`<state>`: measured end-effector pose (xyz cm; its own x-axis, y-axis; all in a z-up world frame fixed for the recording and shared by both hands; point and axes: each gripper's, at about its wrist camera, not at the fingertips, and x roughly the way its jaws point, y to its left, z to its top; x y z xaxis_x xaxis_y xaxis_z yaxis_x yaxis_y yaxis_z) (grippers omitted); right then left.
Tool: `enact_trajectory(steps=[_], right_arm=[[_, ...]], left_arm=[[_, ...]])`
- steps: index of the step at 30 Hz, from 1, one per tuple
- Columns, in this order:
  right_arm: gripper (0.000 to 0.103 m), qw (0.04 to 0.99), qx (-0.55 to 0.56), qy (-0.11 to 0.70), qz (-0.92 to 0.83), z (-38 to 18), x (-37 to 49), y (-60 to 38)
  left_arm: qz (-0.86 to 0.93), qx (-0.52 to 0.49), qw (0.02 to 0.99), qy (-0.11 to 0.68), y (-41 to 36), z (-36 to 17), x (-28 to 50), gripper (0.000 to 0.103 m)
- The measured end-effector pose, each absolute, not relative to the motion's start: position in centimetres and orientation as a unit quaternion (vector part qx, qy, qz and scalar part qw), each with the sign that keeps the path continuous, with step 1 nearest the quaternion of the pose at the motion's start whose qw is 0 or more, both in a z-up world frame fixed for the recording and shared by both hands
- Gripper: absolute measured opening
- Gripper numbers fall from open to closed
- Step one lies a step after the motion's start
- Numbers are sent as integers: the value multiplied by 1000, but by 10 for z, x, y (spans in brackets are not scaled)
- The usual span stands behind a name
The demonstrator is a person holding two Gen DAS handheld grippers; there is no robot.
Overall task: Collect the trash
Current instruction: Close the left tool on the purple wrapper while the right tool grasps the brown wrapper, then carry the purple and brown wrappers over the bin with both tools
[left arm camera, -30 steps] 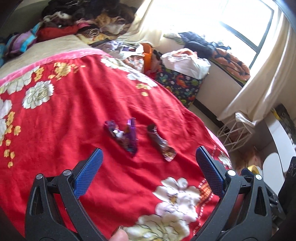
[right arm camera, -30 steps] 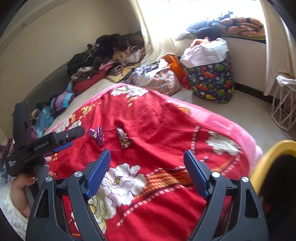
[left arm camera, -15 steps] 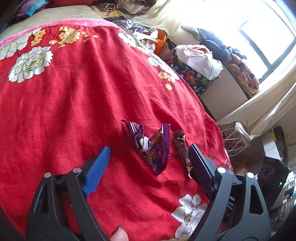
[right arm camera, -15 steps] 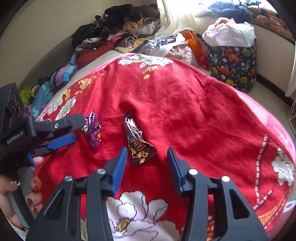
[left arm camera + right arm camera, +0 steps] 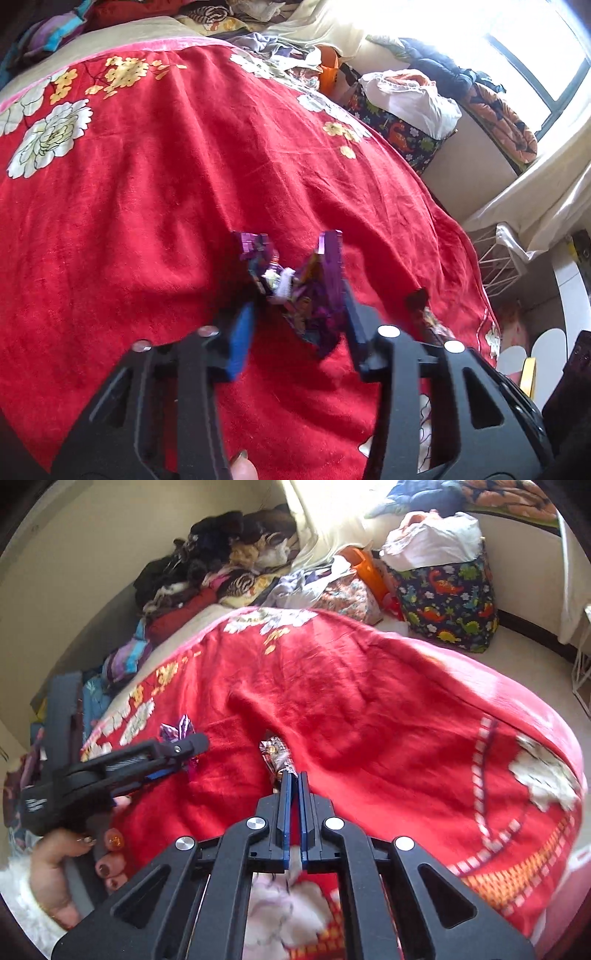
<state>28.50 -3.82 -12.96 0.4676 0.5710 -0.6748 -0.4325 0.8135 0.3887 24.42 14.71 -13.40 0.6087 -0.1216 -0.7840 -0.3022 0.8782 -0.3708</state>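
Observation:
A crumpled purple wrapper [image 5: 317, 295] lies on the red flowered blanket [image 5: 147, 221]. My left gripper [image 5: 297, 302] straddles it and its jaws are closing. The right pad touches the foil, while a strip of blanket shows beside the left pad. A brown wrapper [image 5: 421, 299] lies just to the right. In the right wrist view, my right gripper [image 5: 294, 773] is shut on the near end of that brown wrapper [image 5: 275, 753]. The left gripper [image 5: 192, 755] shows at the left over the purple wrapper [image 5: 181, 727].
A pile of clothes [image 5: 221, 554] lines the far side of the bed. A dinosaur-print bag [image 5: 447, 602] stuffed with white fabric stands on the floor by the window wall. A white wire basket [image 5: 498, 254] is beyond the bed's corner. A hand [image 5: 70, 867] holds the left gripper.
Both grippers came down and forward onto the blanket. The left jaws narrowed around the purple wrapper. The right jaws went from wide to shut on the brown wrapper's end.

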Motion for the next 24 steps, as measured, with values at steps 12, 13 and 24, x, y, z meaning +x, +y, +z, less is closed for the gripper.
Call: enact_trajectory(steps=[12,13,24], right_arm=[[4,878,122,376,268,-93,242,-104],[4,881,122,374,265,-92,239,-109],[4,901,154,340,221,-71,205,-177]], left_arm=[[10,-230,871,433,112,-123,221,20],[5,-228,873,432,107,-121,219,19],[-57,-184,892,408,48,-89,206,19]])
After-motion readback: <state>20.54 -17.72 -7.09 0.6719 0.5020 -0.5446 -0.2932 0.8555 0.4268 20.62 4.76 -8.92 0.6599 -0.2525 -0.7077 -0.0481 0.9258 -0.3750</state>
